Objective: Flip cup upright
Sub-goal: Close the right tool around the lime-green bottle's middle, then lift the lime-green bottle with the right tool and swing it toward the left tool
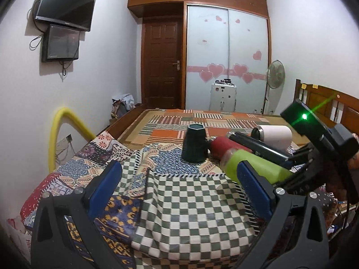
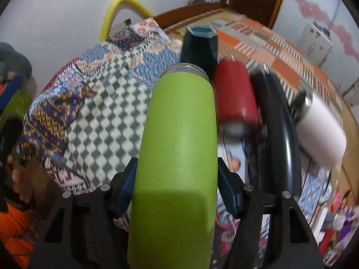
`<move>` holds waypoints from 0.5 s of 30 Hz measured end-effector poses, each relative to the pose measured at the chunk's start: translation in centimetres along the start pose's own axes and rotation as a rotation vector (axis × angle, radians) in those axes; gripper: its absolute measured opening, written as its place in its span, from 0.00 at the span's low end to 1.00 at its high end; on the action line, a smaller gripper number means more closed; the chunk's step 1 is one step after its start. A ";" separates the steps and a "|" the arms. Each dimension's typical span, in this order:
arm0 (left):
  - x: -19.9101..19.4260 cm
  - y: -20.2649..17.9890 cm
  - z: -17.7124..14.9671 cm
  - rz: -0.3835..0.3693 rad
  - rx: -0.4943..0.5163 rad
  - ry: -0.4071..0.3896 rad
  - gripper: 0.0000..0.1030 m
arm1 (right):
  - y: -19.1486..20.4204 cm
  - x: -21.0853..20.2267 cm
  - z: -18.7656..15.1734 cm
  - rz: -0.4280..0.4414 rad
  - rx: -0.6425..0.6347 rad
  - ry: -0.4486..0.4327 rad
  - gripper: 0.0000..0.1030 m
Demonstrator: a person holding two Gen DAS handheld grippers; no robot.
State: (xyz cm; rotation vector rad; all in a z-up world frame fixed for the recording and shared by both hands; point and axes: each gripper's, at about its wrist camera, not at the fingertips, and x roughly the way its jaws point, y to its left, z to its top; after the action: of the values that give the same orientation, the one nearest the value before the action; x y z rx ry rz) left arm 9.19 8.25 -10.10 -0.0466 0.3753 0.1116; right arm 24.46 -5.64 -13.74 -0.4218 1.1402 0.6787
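- Right gripper [image 2: 176,192] is clamped on the green cup [image 2: 179,134], blue pads [image 2: 128,186] on either side of its lower body. The cup points away from the camera, threaded open mouth at the far end.
- From the left wrist view, the green cup [image 1: 253,165] is held low over the bed, roughly horizontal, next to the red cup [image 1: 222,148]. Whether it touches the quilt cannot be told.
- Left gripper [image 1: 179,188] is spread wide and empty, hovering over the checked cloth [image 1: 190,208].
- Handling, as a judgement: rigid body, looks like an insulated metal flask with a matte coating, so decent friction for the pads. No lid, appears empty, likely light to moderate weight. Not fragile.
- Grip point: mid to lower body is sensible. The straight wall gives the pads parallel faces; the neck and thread should be avoided.
- Risk: the bed [image 1: 157,121] is soft and uneven, and a tall narrow cup may tip when set on its base. A flat patch of quilt is safer.
- Count of cups and flasks: five in total.
  - one green, held
  - one red, lying
  - one black [image 1: 258,145], lying
  - one white [image 1: 276,134], lying
  - one dark teal [image 1: 195,143], standing mouth down
- Count of grippers: two.
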 end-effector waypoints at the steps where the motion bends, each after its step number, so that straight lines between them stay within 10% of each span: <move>1: 0.0 -0.4 -0.1 -0.004 0.003 0.005 1.00 | -0.2 0.3 -0.5 -0.002 0.004 0.009 0.61; 15: 1.4 -3.2 -1.5 -0.035 0.031 0.071 1.00 | -1.2 1.8 -2.9 -0.013 -0.009 0.045 0.62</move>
State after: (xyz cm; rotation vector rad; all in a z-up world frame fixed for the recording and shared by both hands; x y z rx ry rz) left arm 10.29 5.08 -11.94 -0.0263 0.4471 0.0700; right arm 23.75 -7.84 -16.52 -0.4534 1.1763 0.6657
